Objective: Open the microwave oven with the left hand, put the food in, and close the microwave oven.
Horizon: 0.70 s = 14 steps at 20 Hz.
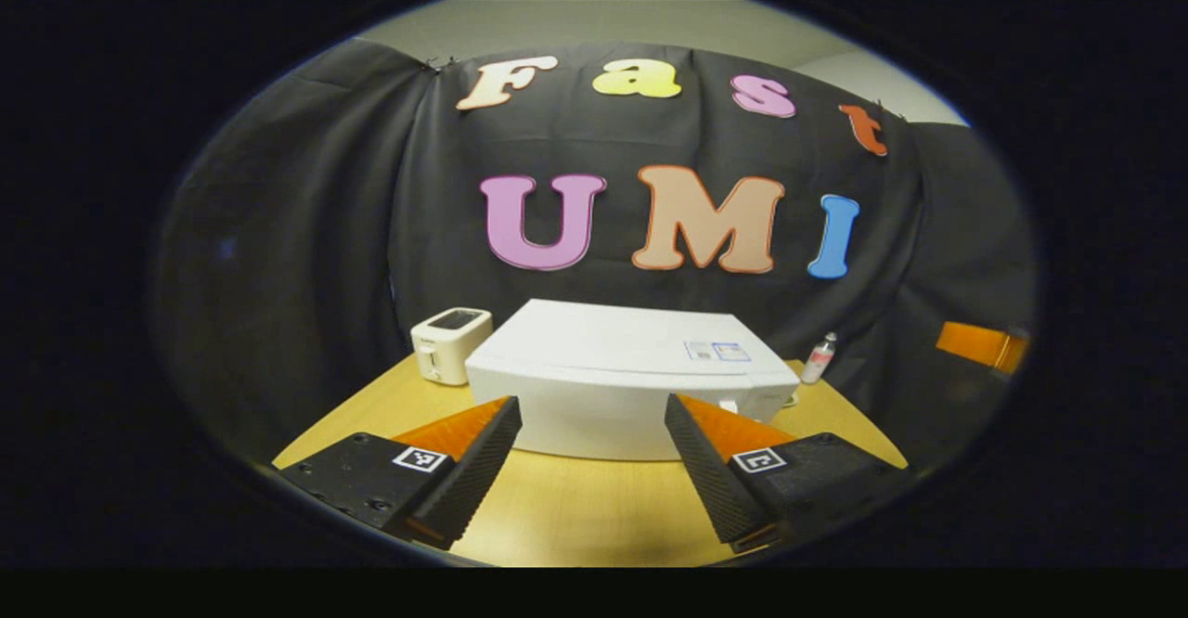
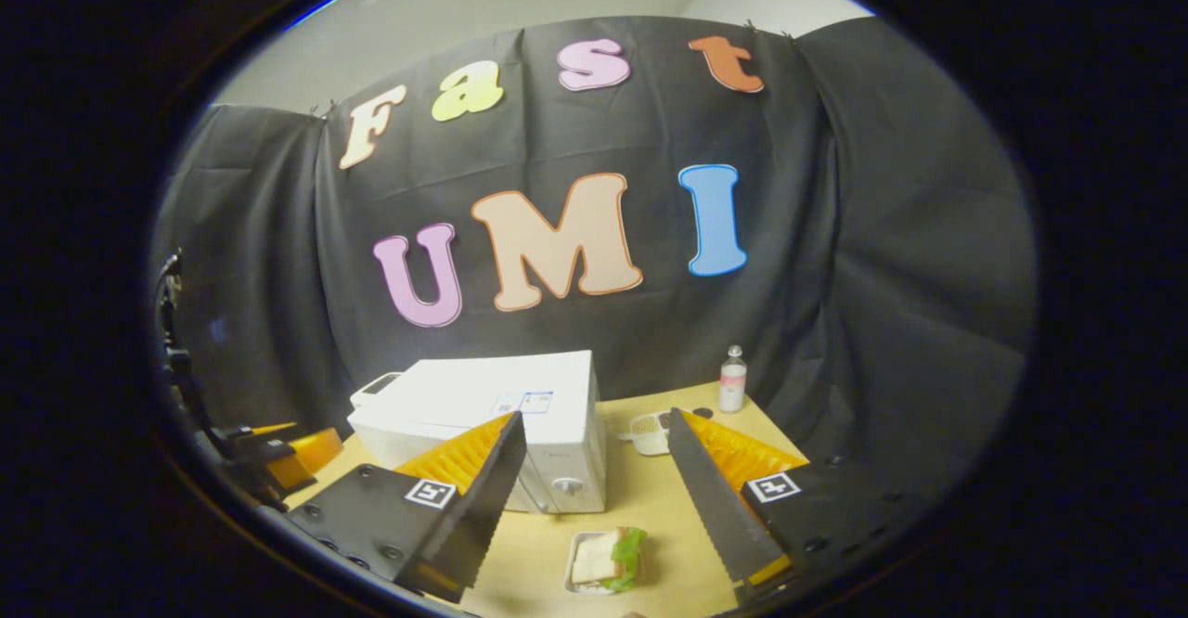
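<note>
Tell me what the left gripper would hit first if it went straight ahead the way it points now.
Most likely the microwave oven. The open left gripper points at its closed white front across bare table, with nothing between the fingers and it. How far off it stands is hard to judge through the fisheye.

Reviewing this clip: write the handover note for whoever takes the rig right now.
Left gripper: open, holding nothing, facing the microwave oven.
Right gripper: open, holding nothing, above the sandwich in its small tray on the table.
Microwave oven door looks closed; a toaster sits beside the oven and a small bottle behind it.
Done: nothing yet.
Left: open the door with the left gripper, put the sandwich in, close the door.
</note>
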Available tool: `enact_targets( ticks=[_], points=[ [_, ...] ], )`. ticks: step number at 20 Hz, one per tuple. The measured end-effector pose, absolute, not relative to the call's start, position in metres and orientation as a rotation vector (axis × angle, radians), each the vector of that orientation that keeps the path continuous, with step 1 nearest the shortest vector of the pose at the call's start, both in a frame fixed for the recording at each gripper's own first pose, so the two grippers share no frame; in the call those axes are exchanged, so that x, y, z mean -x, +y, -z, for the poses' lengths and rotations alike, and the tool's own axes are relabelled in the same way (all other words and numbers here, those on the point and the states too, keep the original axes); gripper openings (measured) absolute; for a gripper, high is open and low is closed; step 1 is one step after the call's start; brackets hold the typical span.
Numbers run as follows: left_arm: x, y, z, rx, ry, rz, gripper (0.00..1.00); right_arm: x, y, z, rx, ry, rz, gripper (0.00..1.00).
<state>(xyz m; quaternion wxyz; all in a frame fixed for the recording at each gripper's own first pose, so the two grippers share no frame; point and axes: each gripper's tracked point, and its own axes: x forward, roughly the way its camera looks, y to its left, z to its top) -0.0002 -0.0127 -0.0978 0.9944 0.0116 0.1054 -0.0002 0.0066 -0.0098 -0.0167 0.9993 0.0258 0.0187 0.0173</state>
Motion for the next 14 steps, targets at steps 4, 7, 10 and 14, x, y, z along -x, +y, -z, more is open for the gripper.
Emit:
enact_targets(
  ticks=[4,7,10,14],
  points=[
    [-0.004,-0.029,0.145,-0.019,0.327,0.043,0.96,0.004,-0.027,0.034,-0.058,0.069,0.016,0.91],
    [-0.010,-0.042,0.190,-0.074,0.433,0.088,0.96,0.011,-0.047,0.052,-0.060,0.106,0.070,0.91],
    [-0.013,-0.061,0.223,-0.111,0.518,0.144,0.97,0.017,-0.064,0.059,-0.079,0.119,0.115,0.97],
    [-0.023,-0.097,0.254,-0.115,0.584,0.227,0.94,0.023,-0.083,0.062,-0.081,0.120,0.177,0.98]
  ],
)
